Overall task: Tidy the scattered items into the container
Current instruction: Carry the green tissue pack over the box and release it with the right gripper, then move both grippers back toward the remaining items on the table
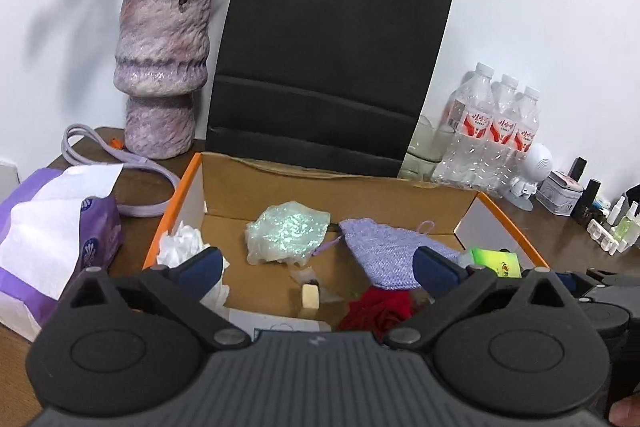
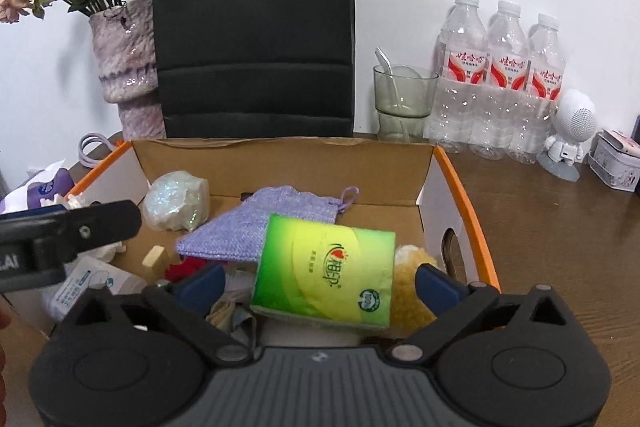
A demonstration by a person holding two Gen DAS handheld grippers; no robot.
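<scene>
An open cardboard box with an orange rim holds a glittery pale lump, a lilac knitted pouch, a red flower, a small wooden block, crumpled white tissue and a green tissue pack. My left gripper is open and empty above the box's near edge. My right gripper is open; the green pack lies between its fingers without touching them. A yellow fuzzy item lies beside the pack.
A purple tissue pack and a lilac cable lie left of the box. Behind it stand a vase, a black paper bag, a glass, three water bottles, a white figurine and a tin.
</scene>
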